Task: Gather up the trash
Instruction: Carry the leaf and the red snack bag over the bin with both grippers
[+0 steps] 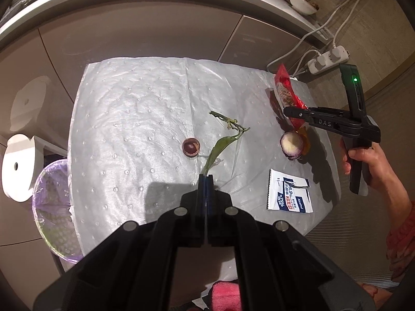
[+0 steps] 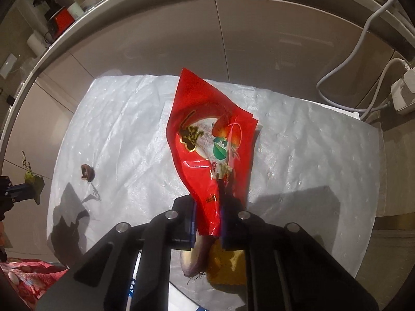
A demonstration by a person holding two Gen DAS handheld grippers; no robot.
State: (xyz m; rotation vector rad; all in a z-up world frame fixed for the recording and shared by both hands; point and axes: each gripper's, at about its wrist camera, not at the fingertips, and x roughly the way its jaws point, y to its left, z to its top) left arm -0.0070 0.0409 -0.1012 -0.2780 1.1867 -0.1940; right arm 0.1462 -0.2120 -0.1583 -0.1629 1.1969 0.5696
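Note:
A white mat holds the trash. My left gripper is shut on the stem end of a green leaf, which sticks out ahead of the fingertips. My right gripper is shut on the lower end of a red snack wrapper, which stands up from the jaws. The left wrist view shows that gripper and wrapper at the mat's right. Under the wrapper lie a halved purple onion and a yellow scrap. A brown chestnut shell lies mid-mat. An alcohol wipe packet lies front right.
A bin lined with a purple bag stands left of the mat, next to a white roll. A power strip with cables lies behind the mat's right corner. A person's hand holds the right gripper. Cabinet fronts rise behind.

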